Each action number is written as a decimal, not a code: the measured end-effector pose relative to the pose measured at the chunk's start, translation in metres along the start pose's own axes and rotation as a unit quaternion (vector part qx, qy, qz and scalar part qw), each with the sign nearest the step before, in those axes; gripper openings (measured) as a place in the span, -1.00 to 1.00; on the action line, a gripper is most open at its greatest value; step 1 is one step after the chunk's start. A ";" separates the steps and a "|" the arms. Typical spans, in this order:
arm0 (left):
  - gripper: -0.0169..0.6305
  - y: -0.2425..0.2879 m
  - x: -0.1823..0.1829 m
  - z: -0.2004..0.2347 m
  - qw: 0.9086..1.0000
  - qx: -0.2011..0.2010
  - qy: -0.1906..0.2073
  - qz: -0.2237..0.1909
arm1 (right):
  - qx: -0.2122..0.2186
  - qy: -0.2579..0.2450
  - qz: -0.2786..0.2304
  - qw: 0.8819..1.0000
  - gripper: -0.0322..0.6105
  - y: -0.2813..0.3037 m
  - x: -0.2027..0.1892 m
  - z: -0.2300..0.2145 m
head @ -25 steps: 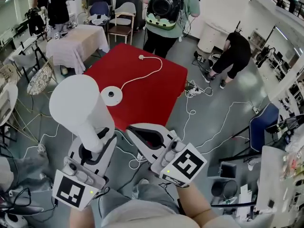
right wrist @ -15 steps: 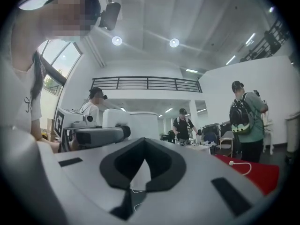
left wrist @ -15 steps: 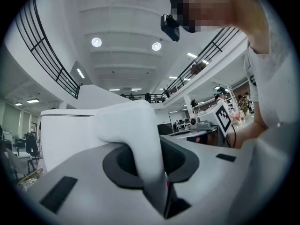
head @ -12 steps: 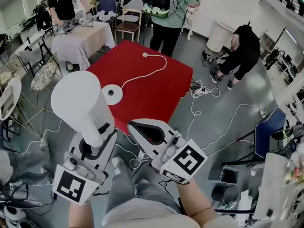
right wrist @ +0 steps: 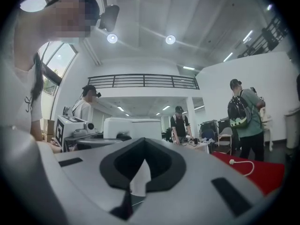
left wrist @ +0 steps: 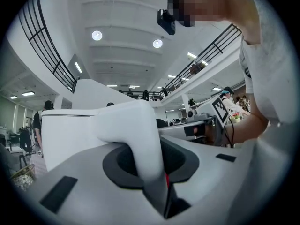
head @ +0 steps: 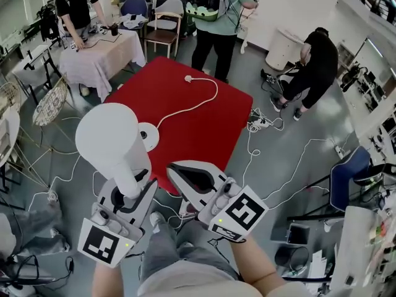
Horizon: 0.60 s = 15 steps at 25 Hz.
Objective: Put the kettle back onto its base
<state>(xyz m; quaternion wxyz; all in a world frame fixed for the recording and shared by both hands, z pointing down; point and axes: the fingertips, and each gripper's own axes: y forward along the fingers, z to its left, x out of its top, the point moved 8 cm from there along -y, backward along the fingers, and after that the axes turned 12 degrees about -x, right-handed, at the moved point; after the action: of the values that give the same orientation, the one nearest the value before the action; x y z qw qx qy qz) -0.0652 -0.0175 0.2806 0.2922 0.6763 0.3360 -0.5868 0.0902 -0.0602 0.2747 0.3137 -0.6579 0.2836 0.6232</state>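
While the kettle [head: 113, 142] is hanging in the air at the near side of the red table [head: 204, 119], you are carrying it upright by its handle [left wrist: 133, 139]. The left gripper [head: 128, 192] is clamping that handle between jaws standing roughly half apart. The round white base [head: 150, 137] is waiting by the table's near left edge, and its cord [head: 197, 103] is trailing away to a loose plug [head: 188, 78] further back. From the head view the kettle's body is covering the left rim of the base, though how high it is riding above the table is not showing. The right gripper [head: 178, 174] is travelling just beside the kettle on its right, jaws drawn together and holding nothing.

By my judgement you are partway through. The carry is going well, but you are still needing to centre the kettle over the base, lower it, seat it and let go.

A second ago the base was showing whole to the right of the kettle, with red cloth between them. Now the two are overlapping, both grippers are closer to the table, and your leg [head: 162, 252] is stepping into view below. The grip on the handle is staying unchanged.
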 end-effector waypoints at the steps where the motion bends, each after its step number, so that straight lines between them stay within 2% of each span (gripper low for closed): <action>1: -0.68 0.003 -0.005 0.007 1.000 -0.003 -0.004 -0.001 | -0.001 0.001 0.001 1.000 -0.88 0.006 -0.003 -0.004; 15: -0.69 0.051 -0.064 0.099 0.999 -0.050 -0.011 0.012 | -0.021 0.014 0.027 0.999 -0.88 0.088 -0.038 -0.059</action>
<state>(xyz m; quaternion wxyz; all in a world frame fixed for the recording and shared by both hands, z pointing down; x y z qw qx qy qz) -0.0891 -0.1330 0.3300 0.3364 0.6583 0.3538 -0.5729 0.0587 -0.1625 0.3093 0.2793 -0.6651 0.2926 0.6277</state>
